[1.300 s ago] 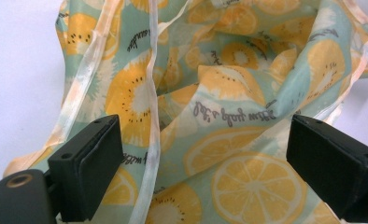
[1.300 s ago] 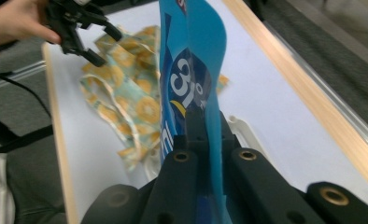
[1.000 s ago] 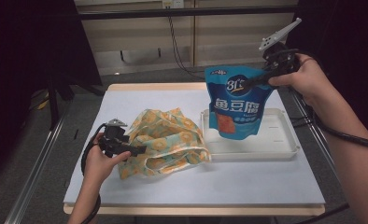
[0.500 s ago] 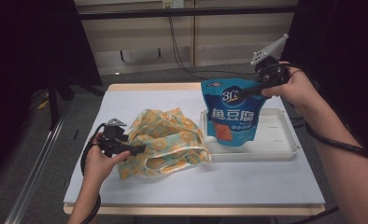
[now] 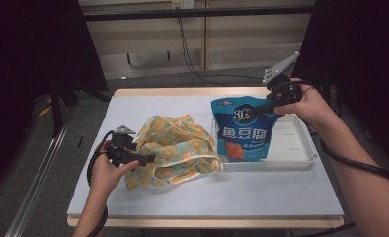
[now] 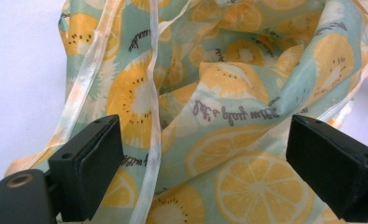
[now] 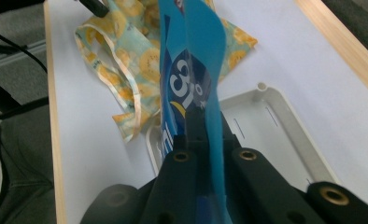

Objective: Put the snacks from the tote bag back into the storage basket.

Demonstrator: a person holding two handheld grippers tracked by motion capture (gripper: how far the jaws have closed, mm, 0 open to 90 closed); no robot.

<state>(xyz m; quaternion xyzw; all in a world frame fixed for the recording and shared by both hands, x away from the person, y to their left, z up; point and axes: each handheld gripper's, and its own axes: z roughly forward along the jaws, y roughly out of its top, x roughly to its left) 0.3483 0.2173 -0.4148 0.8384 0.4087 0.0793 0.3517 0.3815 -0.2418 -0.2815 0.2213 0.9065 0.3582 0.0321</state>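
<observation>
Right claw clamped on blue snack pouch's top edge, above white tray.

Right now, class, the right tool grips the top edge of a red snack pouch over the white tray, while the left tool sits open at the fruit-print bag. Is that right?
Not quite: the snack pouch is blue, not red, as the high view shows. The rest holds: the right tool grips its top edge over the white tray, while the left tool sits open at the fruit-print bag.
</observation>
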